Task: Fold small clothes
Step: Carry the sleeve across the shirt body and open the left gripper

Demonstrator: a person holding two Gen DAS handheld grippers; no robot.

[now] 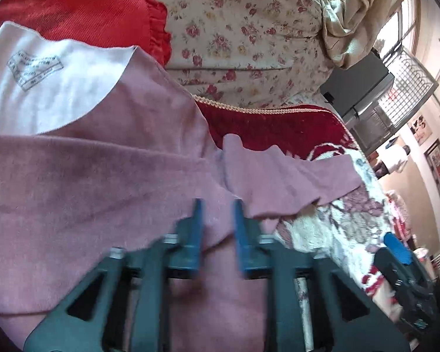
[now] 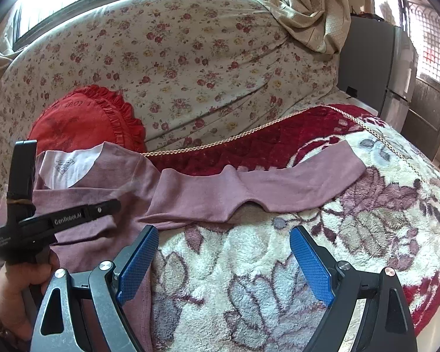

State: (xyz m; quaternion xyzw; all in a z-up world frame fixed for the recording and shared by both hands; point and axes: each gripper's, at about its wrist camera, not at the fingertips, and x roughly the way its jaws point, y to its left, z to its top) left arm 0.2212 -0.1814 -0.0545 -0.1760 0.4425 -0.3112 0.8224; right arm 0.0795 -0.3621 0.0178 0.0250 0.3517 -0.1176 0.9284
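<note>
Two claws work the pink top (image 2: 108,193) spread on the floral blanket (image 2: 278,264): left claw (image 1: 215,223) narrowly parted over its body, gripping nothing, right claw (image 2: 223,261) wide, facing the outstretched sleeve (image 2: 278,187), likely to fold it inward.

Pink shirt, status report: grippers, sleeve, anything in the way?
Left gripper open over pink shirt. Right gripper open, empty. Sleeve outstretched on blanket, unfolded. Nothing obstructing.

- A sofa (image 2: 190,58) with a floral cover carries everything.
- A plush red-and-cream blanket (image 2: 249,278) covers its seat.
- A pink shirt (image 2: 205,193) lies spread on the blanket.
- A red frilled cushion (image 2: 82,120) leans against the backrest.
</note>
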